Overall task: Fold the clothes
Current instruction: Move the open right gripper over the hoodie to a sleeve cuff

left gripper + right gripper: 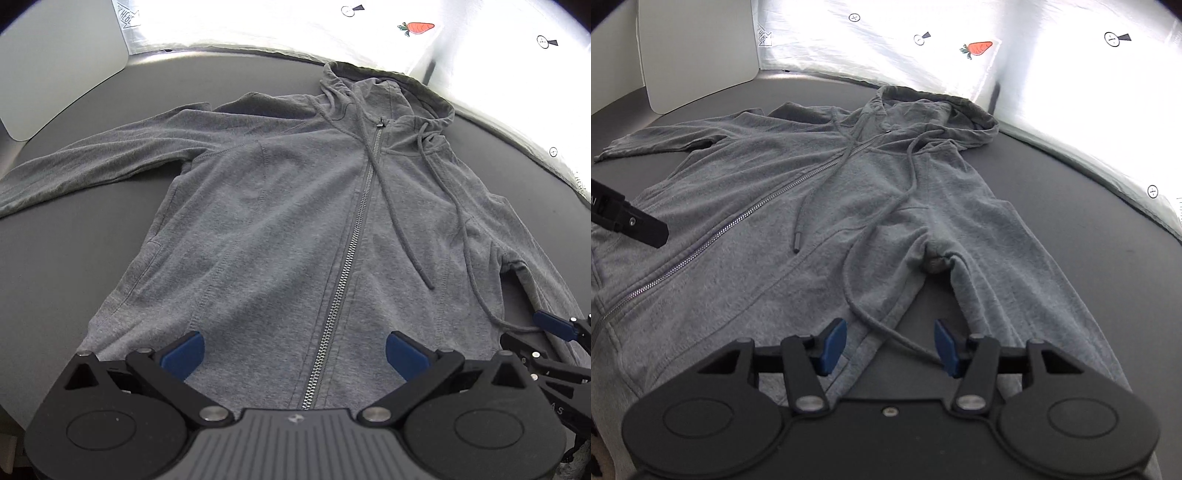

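Note:
A grey zip-up hoodie [280, 221] lies flat, front up and zipped, on a dark table [74, 229], hood at the far side, both sleeves spread out. My left gripper [293, 352] is open above the hem, jaws either side of the zipper [343, 266]. My right gripper [890, 345] is open over the gap between the body's right edge and the right sleeve [1027, 280]; one drawstring [871, 317] runs between its jaws. The hoodie also fills the right wrist view [775, 206]. The right gripper's blue fingertip [552, 325] shows at the left wrist view's right edge.
A white cloth with a carrot print [417, 27] lies along the table's far edge. A pale board [55, 66] stands at the far left. The left gripper's black body [628, 218] enters the right wrist view from the left.

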`<state>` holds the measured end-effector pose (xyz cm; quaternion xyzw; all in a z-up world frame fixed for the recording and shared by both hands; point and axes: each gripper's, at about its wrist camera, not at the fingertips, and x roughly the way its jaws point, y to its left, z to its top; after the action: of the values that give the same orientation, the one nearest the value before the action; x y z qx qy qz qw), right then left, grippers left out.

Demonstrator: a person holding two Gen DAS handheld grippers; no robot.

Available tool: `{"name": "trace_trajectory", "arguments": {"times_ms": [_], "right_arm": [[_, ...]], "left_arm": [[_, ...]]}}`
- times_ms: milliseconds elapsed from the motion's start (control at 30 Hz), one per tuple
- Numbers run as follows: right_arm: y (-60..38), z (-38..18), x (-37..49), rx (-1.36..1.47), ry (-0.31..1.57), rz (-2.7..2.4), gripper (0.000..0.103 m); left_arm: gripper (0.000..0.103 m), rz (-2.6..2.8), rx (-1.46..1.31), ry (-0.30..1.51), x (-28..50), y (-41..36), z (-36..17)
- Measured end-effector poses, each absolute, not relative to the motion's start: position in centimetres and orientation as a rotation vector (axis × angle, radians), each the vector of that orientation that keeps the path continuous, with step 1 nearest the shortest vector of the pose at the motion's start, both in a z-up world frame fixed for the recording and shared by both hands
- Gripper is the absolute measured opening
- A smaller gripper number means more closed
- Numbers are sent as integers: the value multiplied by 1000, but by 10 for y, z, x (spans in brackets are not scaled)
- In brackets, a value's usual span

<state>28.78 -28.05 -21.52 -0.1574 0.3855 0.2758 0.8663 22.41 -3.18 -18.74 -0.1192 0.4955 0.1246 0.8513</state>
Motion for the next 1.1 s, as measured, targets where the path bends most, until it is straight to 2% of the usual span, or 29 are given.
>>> {"name": "trace_trajectory", "arguments": {"times_ms": [33, 67, 100, 133, 467, 500, 567, 633, 800, 867, 1100], "right_arm": [[-282, -215, 291, -313, 814, 592, 44], [-283, -216, 294, -296, 820, 606, 19], [-284, -216, 298, -278, 827, 620, 9], [-286, -216, 301, -261, 833, 634, 5], [-256, -168, 308, 74, 821, 702, 3], [-250, -162, 309, 108, 823, 717, 4], [-237, -151, 312, 177, 826, 746, 15], [-225, -139, 314, 247, 829, 775, 58], [-243, -137, 291, 191, 829, 659, 67], [-276, -147, 281, 261, 853, 537, 71], [-434, -198, 218, 673, 877, -60, 75]], "left_arm": [[103, 271, -254, 1051, 221, -32, -187], [103, 281, -251, 1056, 217, -33, -188], [103, 293, -244, 1059, 214, -33, -188], [103, 304, -238, 1062, 211, -33, -188], [103, 353, -329, 1051, 227, 6, -187], [103, 358, -337, 1045, 231, 10, -185], [103, 363, -347, 1034, 238, 19, -183], [103, 364, -347, 1025, 246, 27, -179], [103, 336, -323, 1014, 260, 35, -176], [103, 313, -318, 1016, 264, 32, -177], [103, 198, -244, 1038, 270, -10, -188]]}}
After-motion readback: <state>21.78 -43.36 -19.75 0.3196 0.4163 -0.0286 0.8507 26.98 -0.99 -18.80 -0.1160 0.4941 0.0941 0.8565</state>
